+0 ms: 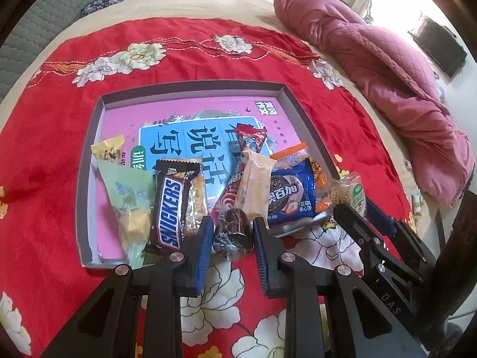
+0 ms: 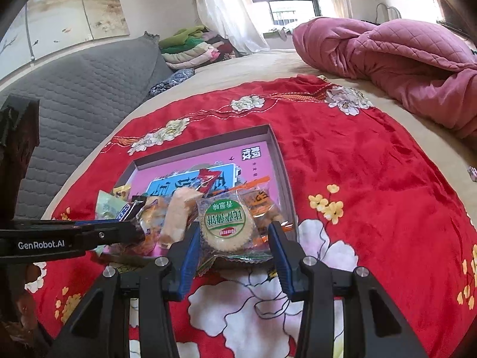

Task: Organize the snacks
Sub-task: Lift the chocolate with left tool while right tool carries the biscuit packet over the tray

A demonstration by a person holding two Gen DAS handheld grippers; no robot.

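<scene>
Left gripper point(image 1: 233, 232) pinches a dark wrapped chocolate point(image 1: 231, 235) at the near edge of the shallow box point(image 1: 190, 88). Right gripper point(image 2: 234, 238) clamps a round biscuit packet point(image 2: 226, 223) there too.

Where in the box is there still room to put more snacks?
The far half of the box is bare, from the back wall to the red-wrapped candy. The near edge is crowded: Snickers, green packet, blue cookie pack.
</scene>
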